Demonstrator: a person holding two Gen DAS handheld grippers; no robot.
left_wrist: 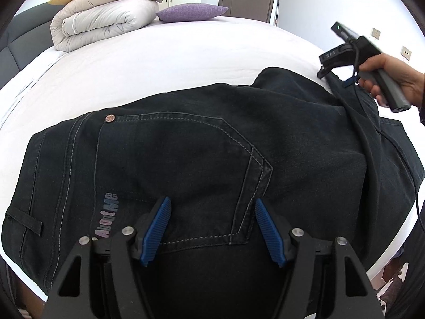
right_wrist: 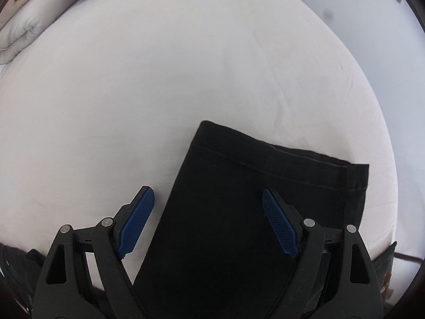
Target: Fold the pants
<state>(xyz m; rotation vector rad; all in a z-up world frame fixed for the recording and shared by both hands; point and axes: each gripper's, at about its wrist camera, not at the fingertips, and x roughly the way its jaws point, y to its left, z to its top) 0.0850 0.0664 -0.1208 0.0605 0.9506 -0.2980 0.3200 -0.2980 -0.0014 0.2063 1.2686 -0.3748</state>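
- Black denim pants (left_wrist: 202, 143) lay flat on the white bed (left_wrist: 159, 61); the left wrist view showed the waist end, with a back pocket, a copper rivet (left_wrist: 109, 118) and an "AboutMe" print.
- Only the right wrist view showed the hem end (right_wrist: 279, 159) of the legs, stacked one on the other.
- Left tongs (left_wrist: 212, 228) were spread wide above the pocket, gripping nothing.
- Right tongs (right_wrist: 207, 223) were likewise spread, one pad over the sheet and one over the leg, empty.
- Counted: one pair of pants, two tongs, one purple pillow (left_wrist: 191, 12), one folded duvet (left_wrist: 103, 18), and one hand (left_wrist: 393, 77) gripping the right tool's handle.
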